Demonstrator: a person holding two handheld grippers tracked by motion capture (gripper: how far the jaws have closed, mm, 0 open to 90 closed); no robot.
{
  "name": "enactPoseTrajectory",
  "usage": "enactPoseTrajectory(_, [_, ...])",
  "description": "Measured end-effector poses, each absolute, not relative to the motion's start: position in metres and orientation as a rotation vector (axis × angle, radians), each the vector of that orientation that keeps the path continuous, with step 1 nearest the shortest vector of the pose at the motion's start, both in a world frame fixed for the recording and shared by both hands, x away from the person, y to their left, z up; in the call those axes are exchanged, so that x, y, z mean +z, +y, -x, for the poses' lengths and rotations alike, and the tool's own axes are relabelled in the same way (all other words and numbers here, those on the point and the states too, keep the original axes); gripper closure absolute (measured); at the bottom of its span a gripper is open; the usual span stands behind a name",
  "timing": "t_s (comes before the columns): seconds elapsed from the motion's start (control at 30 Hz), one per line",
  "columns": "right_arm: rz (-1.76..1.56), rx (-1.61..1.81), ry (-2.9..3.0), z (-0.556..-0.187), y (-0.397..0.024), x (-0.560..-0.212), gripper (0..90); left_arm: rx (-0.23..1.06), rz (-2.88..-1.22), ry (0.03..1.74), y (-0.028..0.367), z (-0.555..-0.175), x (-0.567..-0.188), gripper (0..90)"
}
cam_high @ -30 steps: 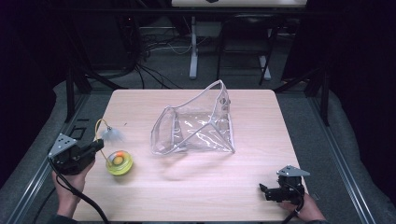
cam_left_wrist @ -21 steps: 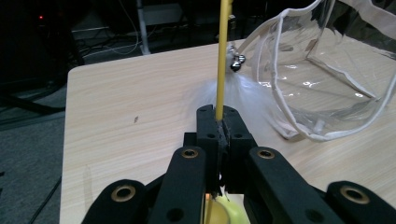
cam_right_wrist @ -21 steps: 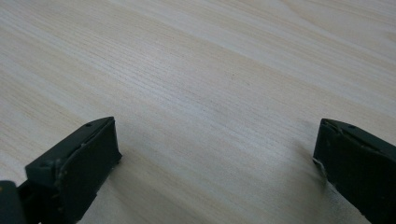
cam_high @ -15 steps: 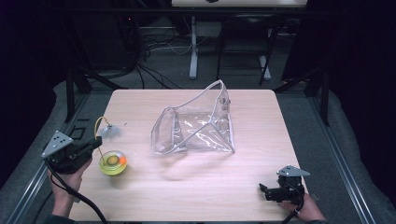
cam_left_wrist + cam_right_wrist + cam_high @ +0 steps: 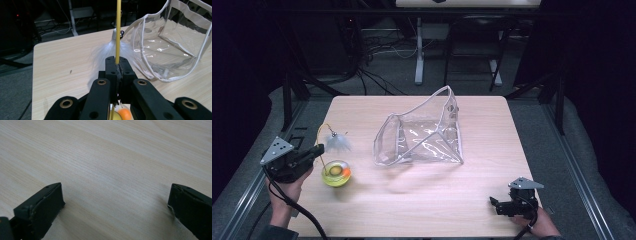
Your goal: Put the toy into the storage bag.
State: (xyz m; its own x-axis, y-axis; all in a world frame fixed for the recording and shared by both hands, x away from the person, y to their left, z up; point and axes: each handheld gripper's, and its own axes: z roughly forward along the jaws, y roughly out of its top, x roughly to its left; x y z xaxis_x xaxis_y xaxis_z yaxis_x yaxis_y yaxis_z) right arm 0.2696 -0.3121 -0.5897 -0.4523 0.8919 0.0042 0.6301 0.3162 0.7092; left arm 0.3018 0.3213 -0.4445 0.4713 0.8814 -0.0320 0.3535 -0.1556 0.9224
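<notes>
While the left hand-held gripper point(image 5: 314, 151) sits at the left edge of the pale wooden surface point(image 5: 422, 200), its two black jaws are pressed together on a thin yellow stick point(image 5: 117, 30), which in the left gripper view rises straight up from between the jaw tips; a white feather tuft point(image 5: 107, 51) with a small bell at its top lies on the wood just beyond the jaws, and in the high view that tuft point(image 5: 337, 142) hangs off a yellow loop just past the gripper's tip. Directly beside the left gripper, toward the middle of the surface, sits a small yellow-green ball point(image 5: 336, 173) with an orange piece inside it; whether the jaws touch it I cannot tell. A clear plastic pouch point(image 5: 422, 135) with white piping stands open near the centre of the surface, its mouth facing left toward the feather, well apart from both grippers. The right hand-held gripper point(image 5: 496, 204) rests low at the near right corner, held by a hand point(image 5: 542, 227) at the surface's edge; in the right gripper view its jaws stand wide apart with only bare wood grain between them, gripping nothing, and their tips lie close to the wood
</notes>
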Motion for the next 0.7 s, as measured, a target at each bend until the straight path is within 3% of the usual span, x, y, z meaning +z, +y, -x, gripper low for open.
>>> enactPoseTrajectory(0.7, [-1.353,0.919,2.202,-0.269,-0.312,-0.590,0.0,0.665,-1.744,1.000,0.310,-0.320,-0.422,88.5])
